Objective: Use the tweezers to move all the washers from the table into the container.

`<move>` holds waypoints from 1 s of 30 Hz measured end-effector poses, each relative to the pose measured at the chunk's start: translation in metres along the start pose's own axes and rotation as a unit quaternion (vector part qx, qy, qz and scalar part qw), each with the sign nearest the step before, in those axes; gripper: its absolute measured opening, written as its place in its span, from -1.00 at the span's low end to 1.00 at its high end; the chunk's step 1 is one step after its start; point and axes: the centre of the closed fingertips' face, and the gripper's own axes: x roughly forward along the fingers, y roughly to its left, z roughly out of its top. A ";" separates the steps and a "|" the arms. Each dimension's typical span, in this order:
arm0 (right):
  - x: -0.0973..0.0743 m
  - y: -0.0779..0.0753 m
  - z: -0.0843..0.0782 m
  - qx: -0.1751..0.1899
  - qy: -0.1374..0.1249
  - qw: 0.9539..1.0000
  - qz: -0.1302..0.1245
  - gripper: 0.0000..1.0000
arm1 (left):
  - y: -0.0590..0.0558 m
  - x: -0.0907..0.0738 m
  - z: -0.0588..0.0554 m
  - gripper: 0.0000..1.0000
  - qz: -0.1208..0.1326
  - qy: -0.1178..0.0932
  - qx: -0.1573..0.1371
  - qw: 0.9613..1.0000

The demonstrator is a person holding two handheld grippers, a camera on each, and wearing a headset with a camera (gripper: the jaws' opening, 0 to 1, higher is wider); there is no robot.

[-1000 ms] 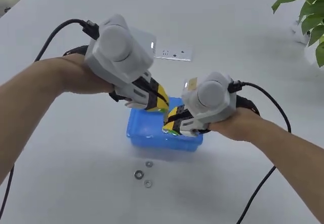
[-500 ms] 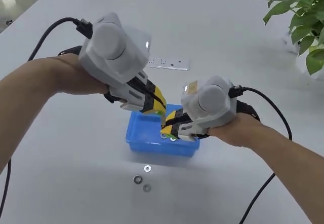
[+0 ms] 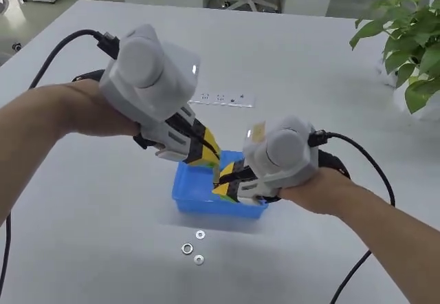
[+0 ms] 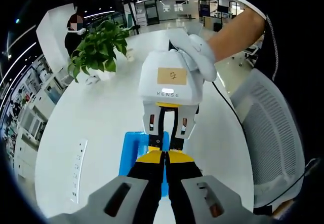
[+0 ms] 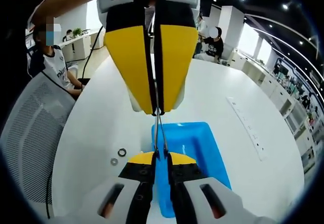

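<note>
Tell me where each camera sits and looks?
Head view: on the head, looking down at the box; arms, left tool, right tool show.
Left gripper view: on left tool, facing right tool; own jaws show.
Right gripper view: on right tool, facing left tool and tweezers; own jaws show.
Shared: all see the box; head and right gripper views, the washers.

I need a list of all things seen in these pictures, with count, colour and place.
table: one, white
container: one, blue, mid-table
washers: three, silver, on the table before the container
tweezers: one, metal, above the container
power strip: one, white, beyond the container
plant: one, green, table's far right
cables: two, black, one by each forearm
left tongs: one, yellow tips, shut on the tweezers
right tongs: one, yellow tips, shut on the tweezers
hands: two, each holding one tongs
</note>
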 end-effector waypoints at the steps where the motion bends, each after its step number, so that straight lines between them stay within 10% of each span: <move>1: 0.000 0.001 0.001 -0.001 0.000 1.000 0.000 -0.78 | -0.002 -0.001 0.000 -0.91 0.000 0.000 0.000 1.000; 30: 0.023 0.053 -0.018 0.003 0.011 0.999 0.036 -0.75 | -0.044 0.010 -0.024 -0.91 -0.017 0.008 -0.020 1.000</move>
